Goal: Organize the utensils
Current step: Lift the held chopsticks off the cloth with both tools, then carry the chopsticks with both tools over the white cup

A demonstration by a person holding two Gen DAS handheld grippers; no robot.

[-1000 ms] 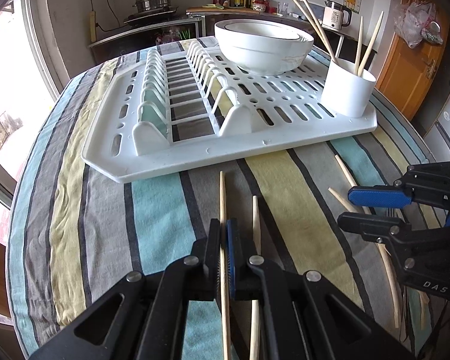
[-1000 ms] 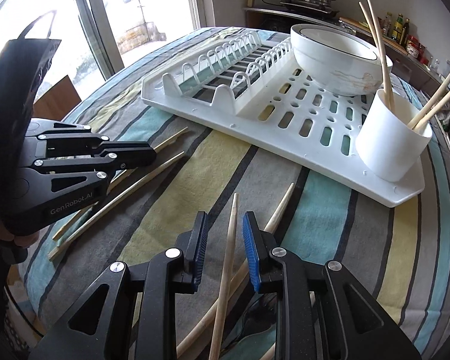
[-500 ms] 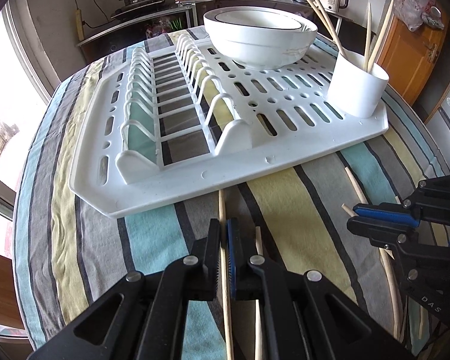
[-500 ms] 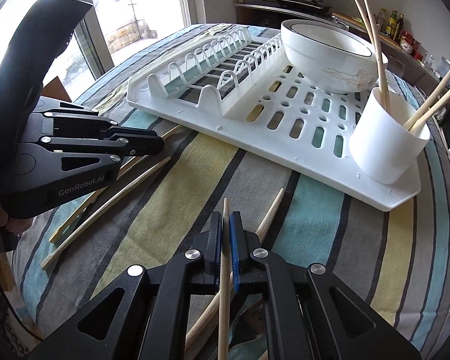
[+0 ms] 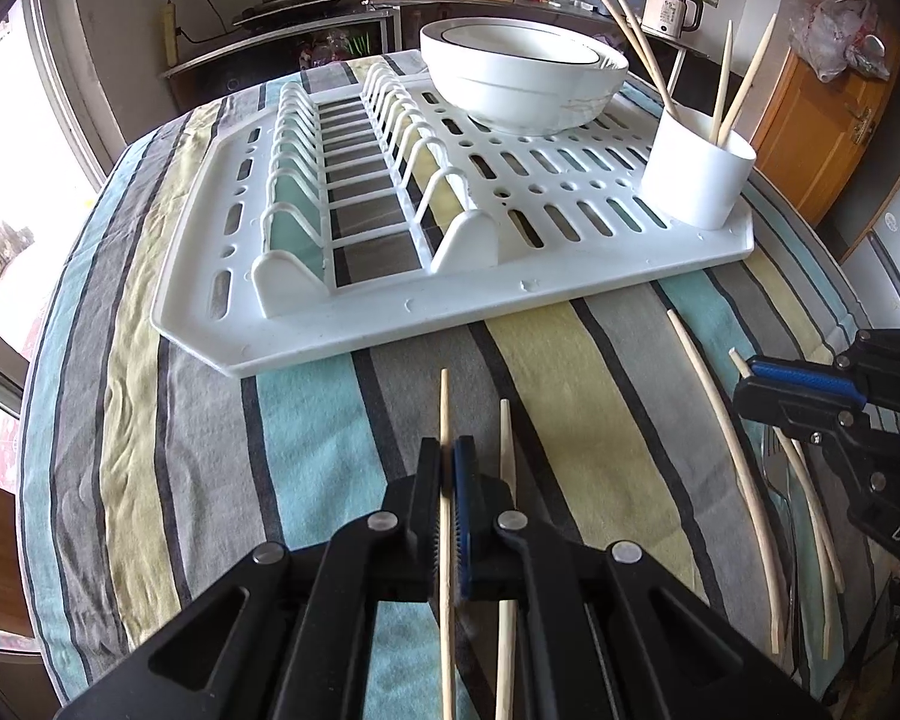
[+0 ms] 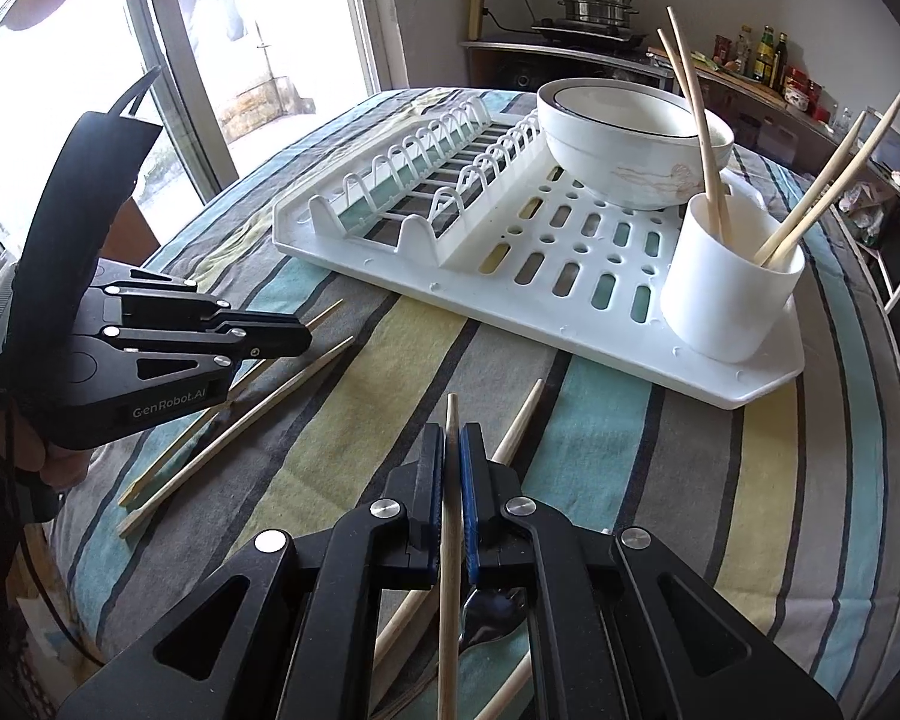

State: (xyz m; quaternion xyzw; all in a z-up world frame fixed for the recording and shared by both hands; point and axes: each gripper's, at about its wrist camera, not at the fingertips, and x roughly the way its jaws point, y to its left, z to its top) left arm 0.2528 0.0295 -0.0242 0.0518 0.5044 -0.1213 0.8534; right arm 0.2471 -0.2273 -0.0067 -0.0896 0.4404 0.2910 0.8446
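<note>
The lower ends of both held chopsticks run off the bottom edge of their frames, so their full length can't be seen. In the left wrist view the left gripper (image 5: 448,468) has its fingers pressed together on a chopstick (image 5: 444,420) at bottom centre, its tip pointing toward the white dish rack (image 5: 390,324). Just beside it a second chopstick (image 5: 506,438) lies on the striped tablecloth (image 5: 150,450), partly covered by the gripper body.

The right wrist view shows the right gripper (image 6: 452,456) closed the same way on another chopstick (image 6: 450,438), with a loose one (image 6: 522,420) slanting away under it. Beneath those fingers something shiny and metal (image 6: 489,618) peeks out; it is too hidden to identify.

Only the right wrist view gives readable writing: "GenRobot.AI" on the side of the other gripper at left of frame. In the left wrist view, "DAS" shows at the right edge, the rest cut off.

Both views show the white cup (image 5: 696,174) on the rack's near right corner holding four chopsticks, and the bowls (image 5: 522,78) stacked behind it. More chopsticks (image 5: 726,438) lie on the cloth at right in the left wrist view.
</note>
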